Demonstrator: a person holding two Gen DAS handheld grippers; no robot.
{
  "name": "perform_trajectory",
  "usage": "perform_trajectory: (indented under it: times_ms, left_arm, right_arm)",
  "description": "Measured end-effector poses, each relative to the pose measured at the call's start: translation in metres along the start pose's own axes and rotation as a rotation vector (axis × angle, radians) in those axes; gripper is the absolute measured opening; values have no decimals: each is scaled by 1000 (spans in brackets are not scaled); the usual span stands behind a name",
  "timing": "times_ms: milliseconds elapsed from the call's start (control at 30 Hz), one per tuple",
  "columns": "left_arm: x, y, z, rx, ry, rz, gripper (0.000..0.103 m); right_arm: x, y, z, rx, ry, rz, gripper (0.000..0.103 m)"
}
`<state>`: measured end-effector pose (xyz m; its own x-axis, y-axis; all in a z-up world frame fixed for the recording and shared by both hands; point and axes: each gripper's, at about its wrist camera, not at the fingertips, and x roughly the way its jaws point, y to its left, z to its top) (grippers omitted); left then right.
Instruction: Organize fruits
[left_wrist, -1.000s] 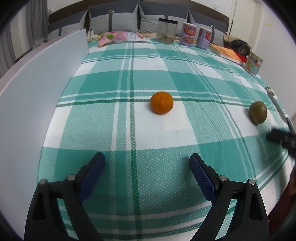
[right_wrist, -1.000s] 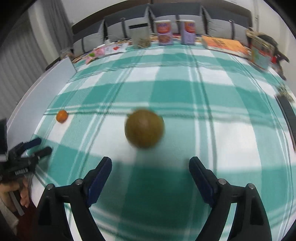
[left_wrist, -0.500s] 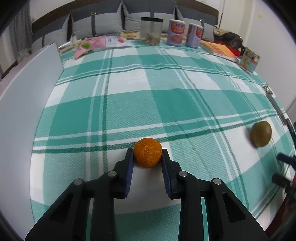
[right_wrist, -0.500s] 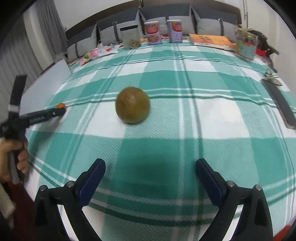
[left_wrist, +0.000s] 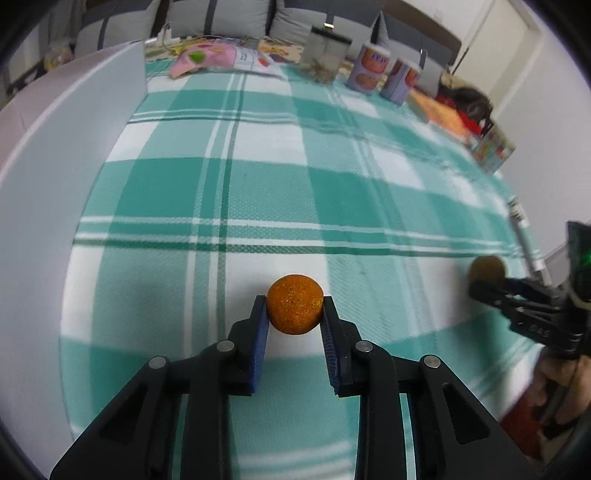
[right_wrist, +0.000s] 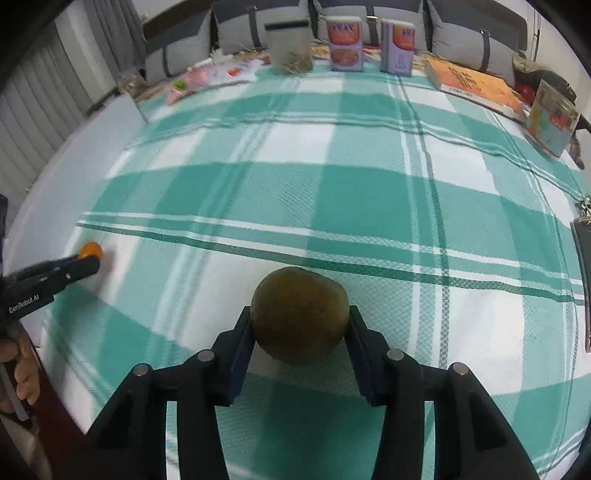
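My left gripper (left_wrist: 294, 309) is shut on a small orange (left_wrist: 294, 309), held between its blue pads just over the green-and-white checked cloth (left_wrist: 258, 192). My right gripper (right_wrist: 300, 320) is shut on a larger brownish-green round fruit (right_wrist: 300, 314). In the left wrist view the right gripper (left_wrist: 480, 286) shows at the far right with the brown fruit (left_wrist: 486, 268). In the right wrist view the left gripper (right_wrist: 94, 263) shows at the far left with the orange (right_wrist: 90, 250).
A white board (left_wrist: 62, 177) stands along the cloth's left side. At the far end stand a clear jar (right_wrist: 290, 48), two cans (right_wrist: 345, 44), an orange book (right_wrist: 469, 83), a small box (right_wrist: 552, 122), pink packets (left_wrist: 207, 59) and grey cushions. A dark strip (right_wrist: 583, 280) lies at the right edge.
The right gripper moved in and shut on the brown fruit, having been open half a second ago. The left gripper keeps its hold on the orange, which it took within the last second.
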<state>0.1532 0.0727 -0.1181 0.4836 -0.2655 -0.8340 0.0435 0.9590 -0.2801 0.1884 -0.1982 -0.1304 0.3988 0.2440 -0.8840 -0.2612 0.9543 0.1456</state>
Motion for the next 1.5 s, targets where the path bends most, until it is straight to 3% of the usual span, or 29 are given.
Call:
perform_trajectory:
  times_ms: [100,200,300,433,500,600,767,900,1000,1033,1133,1233,1367,1433,1500]
  left_arm:
    - [-53,13,7,-47,-52,-82,27]
    - [-115,44,23,-88,-119,-93,27]
    - [-167,97,40,-157,-174,-30,27]
    - [-195,187,46,-256,-176,162,28]
    - [-187,234,39,-313,-124,270,28]
    - [-167,283,24,-380,-46,354,28]
    - [-136,333,2,-471,78,395,29]
    - [-130,335,-4,-476,92,399,35]
    - [-141,327,0,-455,42,422,59]
    - [-152,320,3,-436,2,431,66]
    - [-183,296,12,-365,-113,498,77]
    - [-218,264,17,-300,-248,516,84]
    - [-254,222,15,-254,-381,558,95]
    - [-266,204,13,-245,-379,621,97]
    - [-271,196,11,-261,-368,632,97]
  right_arm:
    - [-25,25,14,-16,-27,112,47]
    - [-49,79,44,-82,-51,246,47]
    - [-63,153,74,-180,-56,383,47]
    - [-57,259,106,-307,-23,509,47]
    - [-43,312,114,-392,12,525,48]
    - [-10,379,119,-486,95,509,48]
    - [47,443,109,-658,198,335,48]
    - [81,451,110,-685,250,230,52]
    - [75,441,119,-620,180,229,86]
    - [65,434,127,-577,141,246,89]
    - [33,425,144,-528,48,266,93]
    - [-14,416,154,-519,-65,264,100]
    - [-58,409,150,-505,-116,264,102]
    - [-74,406,142,-507,-126,276,102]
    - [-85,401,128,-511,-132,286,102]
